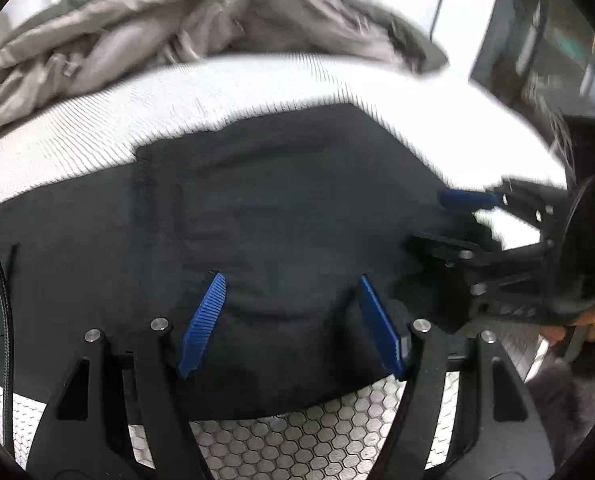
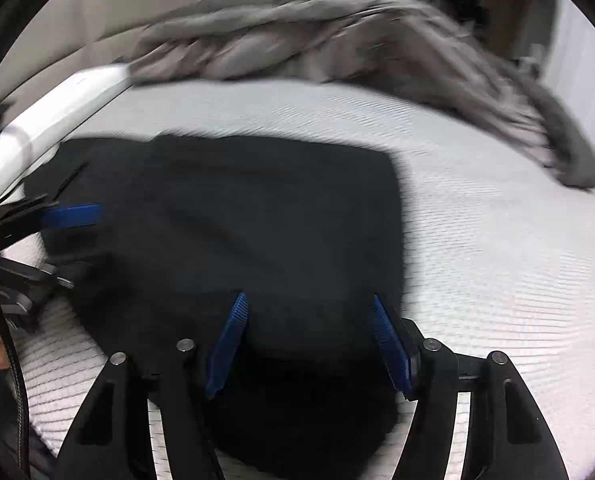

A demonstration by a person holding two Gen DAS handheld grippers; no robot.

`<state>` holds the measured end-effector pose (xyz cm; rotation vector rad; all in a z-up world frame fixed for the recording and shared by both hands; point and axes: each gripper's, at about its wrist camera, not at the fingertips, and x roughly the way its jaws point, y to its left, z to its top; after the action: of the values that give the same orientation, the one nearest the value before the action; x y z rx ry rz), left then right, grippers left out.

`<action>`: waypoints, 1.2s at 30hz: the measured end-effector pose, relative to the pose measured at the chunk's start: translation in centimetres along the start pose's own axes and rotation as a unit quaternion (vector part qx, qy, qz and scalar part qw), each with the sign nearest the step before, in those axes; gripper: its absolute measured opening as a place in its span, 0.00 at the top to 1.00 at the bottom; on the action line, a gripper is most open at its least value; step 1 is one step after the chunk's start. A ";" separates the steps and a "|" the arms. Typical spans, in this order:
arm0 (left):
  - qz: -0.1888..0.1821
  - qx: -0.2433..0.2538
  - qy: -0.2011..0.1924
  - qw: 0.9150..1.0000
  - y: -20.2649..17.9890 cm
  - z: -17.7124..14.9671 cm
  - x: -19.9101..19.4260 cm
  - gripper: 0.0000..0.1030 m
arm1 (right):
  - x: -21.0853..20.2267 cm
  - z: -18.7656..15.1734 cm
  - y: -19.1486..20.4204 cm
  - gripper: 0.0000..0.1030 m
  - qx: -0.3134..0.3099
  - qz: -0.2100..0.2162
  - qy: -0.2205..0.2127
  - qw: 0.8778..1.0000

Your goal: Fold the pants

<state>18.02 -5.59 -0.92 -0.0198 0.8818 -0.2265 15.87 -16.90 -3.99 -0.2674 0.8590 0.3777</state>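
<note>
— Black cloth pants [image 2: 237,232] lie folded on the white ribbed mattress [image 2: 477,240]. How to finish well?

— Both claws, left claw [image 1: 289,280] and right claw [image 2: 309,304], stand wide open, holding nothing. I think: grip both near corners evenly.

Black pants [image 2: 233,220] on white ribbed bed [image 2: 497,248]; grey crumpled blanket [image 2: 337,32]; blue ridged pads [image 1: 203,322] on black gripper [image 1: 291,280].

Dark pants [image 2: 257,216] on white mattress [image 2: 497,260]

Location: home bedroom | Evidence: white ribbed mattress [image 2: 477,240] | rumpled grey duvet [image 2: 337,36] heaped at far edge
</note>
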 end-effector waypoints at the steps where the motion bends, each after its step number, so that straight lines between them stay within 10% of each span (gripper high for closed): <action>1: 0.017 0.014 0.010 1.000 -0.3 -0.5 0.5 0.36 | 0.6 -0.4 0.6 0.38 -0.012 -0.004 0.009 1.000; 8: 0.022 0.034 0.028 0.999 2.3 -2.7 -1.6 0.36 | -0.1 -3.1 -3.6 0.38 0.011 -0.051 0.029 0.998; 16: 0.015 -0.130 -0.069 0.989 11.8 -2.6 -7.4 0.35 | -1.4 -5.0 -12.8 0.38 0.251 0.141 -0.020 0.957; 21: 0.072 -0.243 -0.094 0.963 18.4 -4.1 -9.0 0.35 | 3.0 -4.1 -12.7 0.74 0.300 0.234 0.012 0.925; 24: 0.096 -0.294 -0.100 0.946 21.8 -5.4 -10.0 0.35 | 3.0 -2.0 -13.0 0.92 0.282 0.221 -0.012 0.934; 29: 0.142 -0.361 -0.081 0.918 27.4 -8.5 -11.7 0.35 | 3.8 -0.5 -12.7 0.80 0.248 0.146 0.017 0.958; 36: 0.109 -0.428 -0.078 0.894 31.5 -13.0 -13.7 0.35 | 2.8 -0.4 -12.6 0.46 0.258 0.153 0.004 0.954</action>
<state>5.57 28.95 -2.19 -0.7491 0.7558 0.3866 22.62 -27.81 -5.45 0.3539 0.9787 0.4242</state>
